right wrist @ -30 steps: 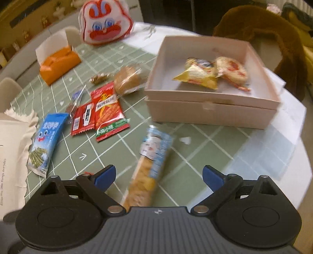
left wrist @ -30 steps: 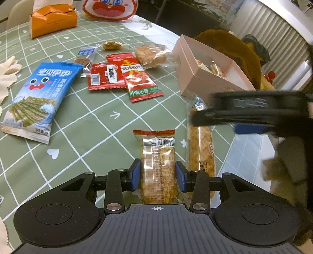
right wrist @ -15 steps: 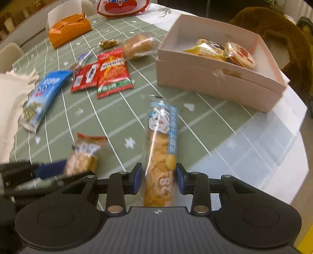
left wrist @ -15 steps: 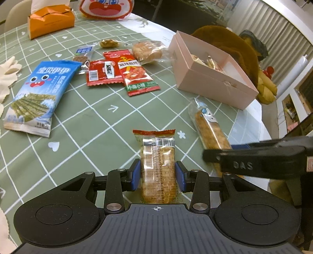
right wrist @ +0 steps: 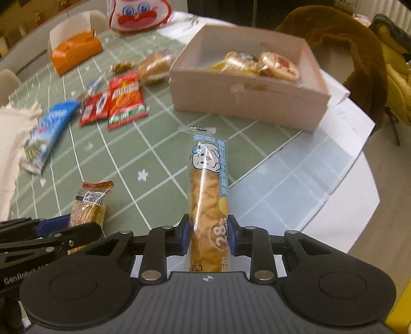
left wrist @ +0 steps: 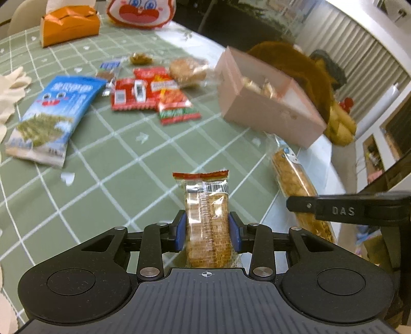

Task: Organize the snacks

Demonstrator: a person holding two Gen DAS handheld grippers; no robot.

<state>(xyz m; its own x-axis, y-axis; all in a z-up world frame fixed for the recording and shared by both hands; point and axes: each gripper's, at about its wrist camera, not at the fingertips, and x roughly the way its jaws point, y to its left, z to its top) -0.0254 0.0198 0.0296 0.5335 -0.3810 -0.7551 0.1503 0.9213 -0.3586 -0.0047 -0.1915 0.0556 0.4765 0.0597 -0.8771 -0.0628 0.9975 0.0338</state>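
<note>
My left gripper (left wrist: 207,232) is shut on a clear cracker pack with a red top edge (left wrist: 205,205), held above the green checked tablecloth. My right gripper (right wrist: 208,235) is shut on a long bread stick pack with a blue cartoon face (right wrist: 208,179), lifted off the table. The right gripper's side (left wrist: 346,209) shows in the left wrist view with the long pack (left wrist: 295,185). The cracker pack (right wrist: 90,205) and left gripper (right wrist: 55,231) show at the lower left of the right wrist view. A pink box (right wrist: 246,100) holding a few snacks stands ahead.
Loose snacks lie at the left: a blue seaweed bag (left wrist: 51,118), red packets (left wrist: 151,95), a round bread (left wrist: 188,69). An orange tissue box (left wrist: 69,24) and a cartoon bag (left wrist: 141,11) stand at the far edge. A brown coat (right wrist: 341,48) hangs behind the box.
My right gripper came down over the long bread stick pack, shut on it and lifted it. My left gripper kept its hold on the cracker pack and rose slightly.
</note>
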